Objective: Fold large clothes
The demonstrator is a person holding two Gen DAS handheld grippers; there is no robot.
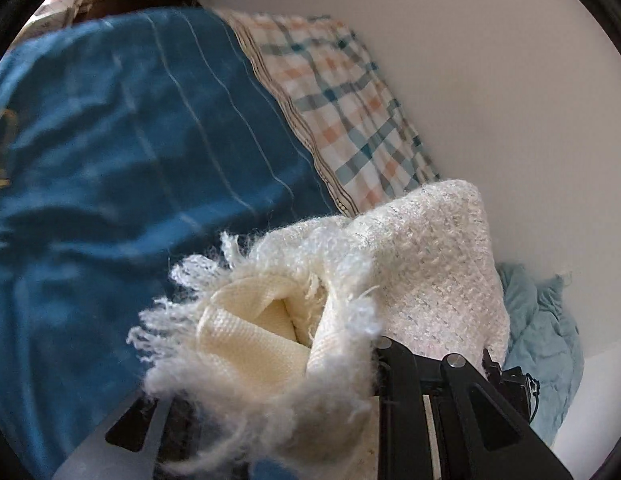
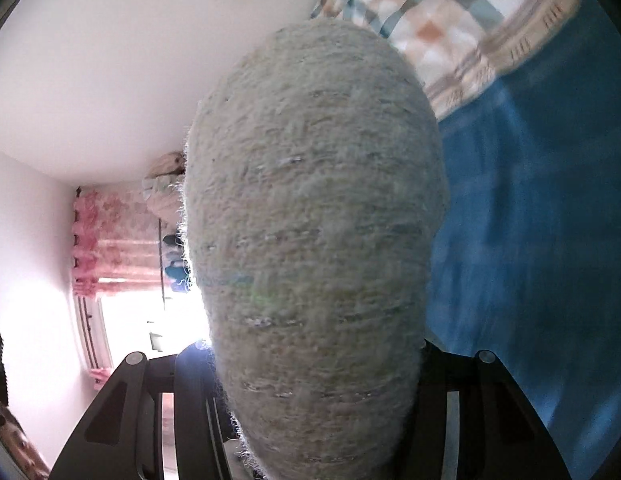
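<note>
A cream knitted garment with a fluffy fringe (image 1: 410, 256) hangs bunched over my left gripper (image 1: 278, 364), which is shut on its fringed edge and smooth lining; the cloth hides the fingertips. In the right wrist view the same woolly garment (image 2: 310, 220) fills the middle and drapes over my right gripper (image 2: 310, 384), which is shut on it. Both grippers hold it above a blue bedspread (image 1: 110, 152).
A checked pillow (image 1: 342, 96) lies at the head of the bed against a white wall (image 1: 510, 80). A light blue cloth (image 1: 542, 340) lies crumpled by the wall. A window with pink curtains (image 2: 110, 236) shows in the right wrist view.
</note>
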